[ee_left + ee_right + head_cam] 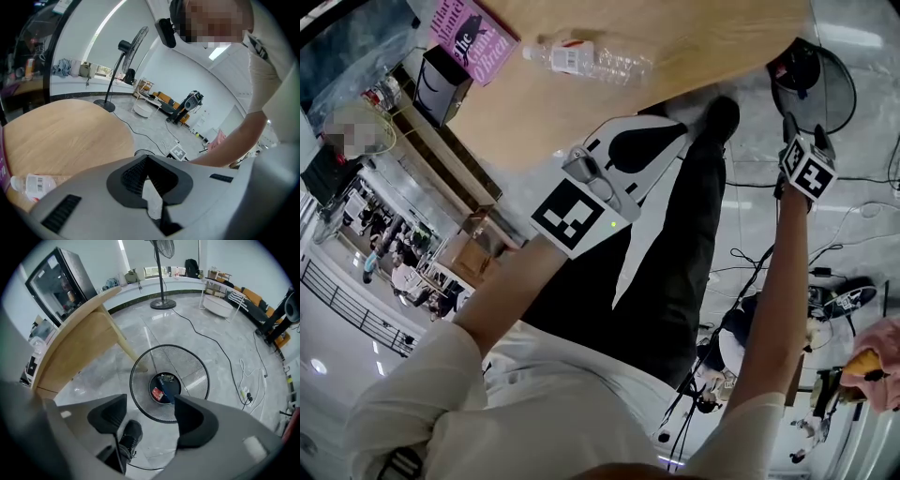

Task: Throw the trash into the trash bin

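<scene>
- The right gripper [150, 418] is hovering directly over the trash bin [187, 366] and pointing steeply down. Its jaws are standing wide apart with nothing between them.
- Trash is lying on the bin's bottom: a red piece [158, 393], possibly a wrapper, just beside a dark item [169, 381].
- The left gripper [147, 159] is holding its jaws tip to tip, gripping nothing, above the edge of the surface [65, 136].
- A plastic bottle [586, 58] is lying on its side on the surface, apart from both grippers.
</scene>
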The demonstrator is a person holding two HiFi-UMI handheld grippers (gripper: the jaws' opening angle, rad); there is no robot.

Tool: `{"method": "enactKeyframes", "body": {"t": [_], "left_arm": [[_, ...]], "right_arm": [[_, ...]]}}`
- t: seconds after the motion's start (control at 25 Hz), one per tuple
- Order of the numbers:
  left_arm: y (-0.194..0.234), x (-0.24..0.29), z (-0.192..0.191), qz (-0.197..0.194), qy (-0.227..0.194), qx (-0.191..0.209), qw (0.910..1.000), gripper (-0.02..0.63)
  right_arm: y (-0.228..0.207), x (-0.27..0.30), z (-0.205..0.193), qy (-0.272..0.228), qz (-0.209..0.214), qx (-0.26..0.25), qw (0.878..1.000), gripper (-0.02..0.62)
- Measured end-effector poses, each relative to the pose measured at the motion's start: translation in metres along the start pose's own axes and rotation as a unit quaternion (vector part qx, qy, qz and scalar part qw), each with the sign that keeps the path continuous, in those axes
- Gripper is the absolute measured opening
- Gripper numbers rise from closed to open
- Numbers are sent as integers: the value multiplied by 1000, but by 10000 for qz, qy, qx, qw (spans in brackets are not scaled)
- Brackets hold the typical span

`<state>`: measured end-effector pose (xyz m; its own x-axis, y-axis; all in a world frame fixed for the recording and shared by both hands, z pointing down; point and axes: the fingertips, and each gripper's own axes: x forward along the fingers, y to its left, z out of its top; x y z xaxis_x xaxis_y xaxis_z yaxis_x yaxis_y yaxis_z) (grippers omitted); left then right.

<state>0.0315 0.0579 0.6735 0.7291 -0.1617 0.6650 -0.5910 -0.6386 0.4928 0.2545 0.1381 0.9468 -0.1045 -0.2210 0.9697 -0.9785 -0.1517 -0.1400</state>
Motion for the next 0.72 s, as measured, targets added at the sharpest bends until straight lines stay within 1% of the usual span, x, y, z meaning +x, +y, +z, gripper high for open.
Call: {"method": "enactKeyframes", "body": {"t": [0.12,0.44,0.52,0.72], "left_arm": [[-2,-4,8,18,-77,6,10000,6],[-5,-21,18,106,-324,-58,9994,6],[-6,-28,20,103,-303,-96,9994,6],[-4,-44,28,208,-509,16,9985,6]], "right_arm": [[6,-8,7,-160,157,-31,9997,332],[28,-44,27,-363,316,-167,9987,331],[33,-55,31,-381,338,-189,9985,331],[46,-81,47,-502,393,-339,9974,331]]}}
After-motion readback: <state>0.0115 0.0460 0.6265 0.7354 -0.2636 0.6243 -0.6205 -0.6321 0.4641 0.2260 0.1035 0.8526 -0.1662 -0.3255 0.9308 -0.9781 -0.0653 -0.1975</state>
